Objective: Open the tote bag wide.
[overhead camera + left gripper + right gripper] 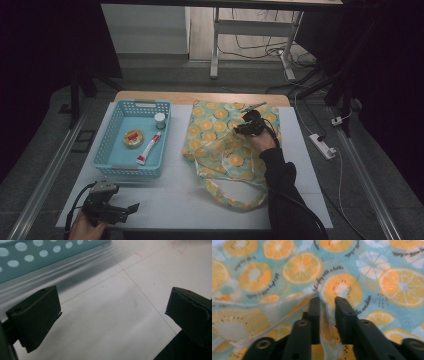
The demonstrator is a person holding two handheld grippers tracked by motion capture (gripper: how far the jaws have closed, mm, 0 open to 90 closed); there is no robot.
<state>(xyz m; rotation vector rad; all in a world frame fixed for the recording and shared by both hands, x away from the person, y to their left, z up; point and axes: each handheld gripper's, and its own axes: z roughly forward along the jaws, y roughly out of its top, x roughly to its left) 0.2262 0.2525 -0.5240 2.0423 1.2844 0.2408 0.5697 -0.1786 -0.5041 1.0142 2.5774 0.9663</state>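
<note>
High view: on the white tabletop (165, 200) a fruit-print cloth bag (220, 150) lies crumpled. The right gripper (245, 128) rests on its upper part, a dark sleeve leading back toward the camera. Well to that gripper's left stands a blue basket (112, 162) holding a round tin (133, 138), a tube (149, 149) and a small jar (159, 120). The left gripper (131, 207) waits at the tabletop's near edge, just in front of the basket, holding nothing.

Left gripper view: both jaws stand wide apart over bare tabletop (112, 315), with the basket wall (50, 257) beyond them at the upper left.

Right gripper view: up close, unlike from above, the right gripper (327, 300) has its jaws slightly parted, with a raised fold of the bag (324, 312) running up between them; I cannot tell whether the pads press it.

Judging by this, the bag is not yet spread open and all three items sit in the basket, so any packing remains.
</note>
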